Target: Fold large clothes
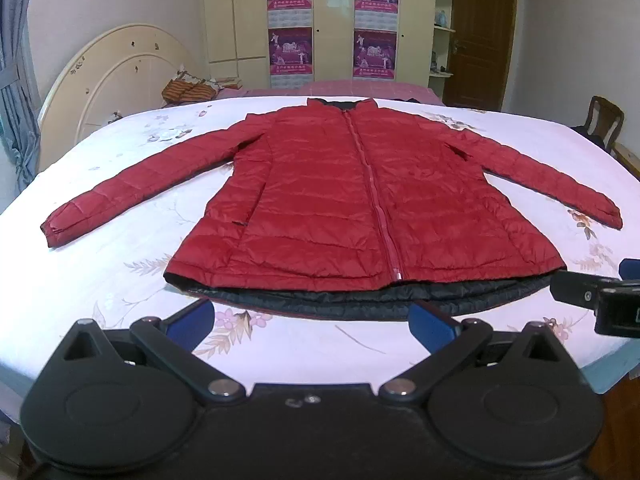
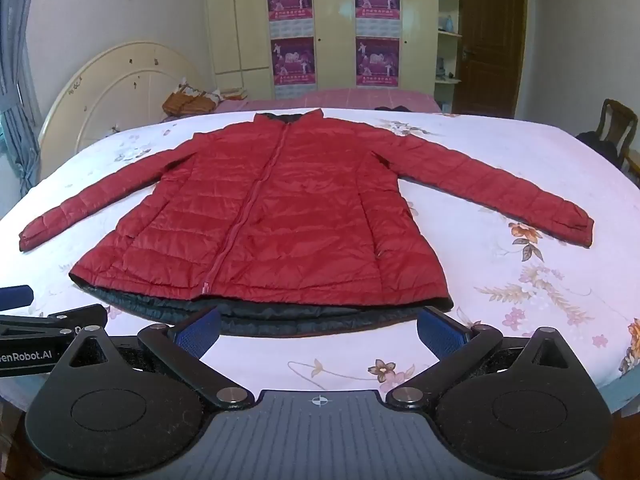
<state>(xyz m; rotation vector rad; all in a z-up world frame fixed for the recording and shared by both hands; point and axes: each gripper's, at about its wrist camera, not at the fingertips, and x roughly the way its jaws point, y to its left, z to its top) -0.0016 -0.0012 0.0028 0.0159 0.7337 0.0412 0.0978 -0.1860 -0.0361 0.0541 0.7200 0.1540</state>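
Note:
A red quilted down jacket (image 1: 340, 192) lies flat and zipped on the bed, sleeves spread out to both sides, collar at the far end; it also shows in the right wrist view (image 2: 272, 216). Its dark lining (image 1: 340, 300) shows below the near hem. My left gripper (image 1: 312, 320) is open and empty, hovering just before the hem. My right gripper (image 2: 320, 334) is open and empty, also just before the hem, to the right of the left one. The right gripper's body shows at the right edge of the left wrist view (image 1: 600, 296).
The bed has a white floral sheet (image 1: 280, 336). A cream headboard (image 1: 120, 76) stands at the far left with a striped cloth (image 1: 188, 90) near it. A wardrobe with posters (image 1: 332, 20), a brown door (image 1: 480, 36) and a wooden chair (image 1: 604, 120) are behind.

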